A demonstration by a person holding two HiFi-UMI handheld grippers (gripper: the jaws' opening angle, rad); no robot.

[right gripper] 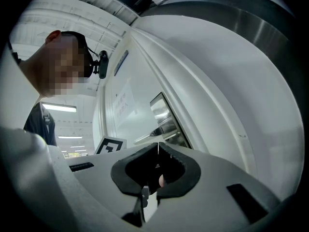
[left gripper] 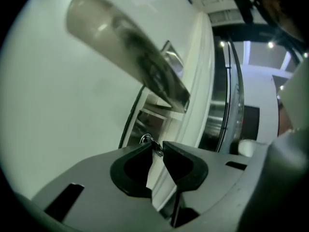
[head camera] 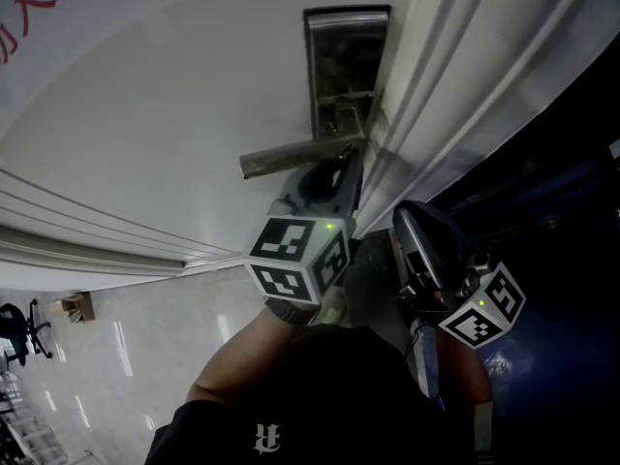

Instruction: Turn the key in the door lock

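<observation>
The white door carries a metal lock plate [head camera: 347,66] with a lever handle [head camera: 300,158] sticking out to the left. My left gripper [head camera: 334,174] reaches in just under that handle. In the left gripper view its tips [left gripper: 157,148] are pinched on a small metal key [left gripper: 155,147] with a ring [left gripper: 145,139], set in the lock plate [left gripper: 145,115] below the blurred handle [left gripper: 125,47]. My right gripper [head camera: 407,223] hangs apart by the door's edge. Its jaws [right gripper: 157,148] are shut with nothing between them, and the lock plate [right gripper: 166,117] shows beyond.
White door-frame mouldings [head camera: 465,76] run down the right of the lock, with dark glass [head camera: 562,221] beyond them. The person's arm and dark sleeve [head camera: 291,395] fill the bottom of the head view. A tiled floor and an office chair [head camera: 24,327] lie at lower left.
</observation>
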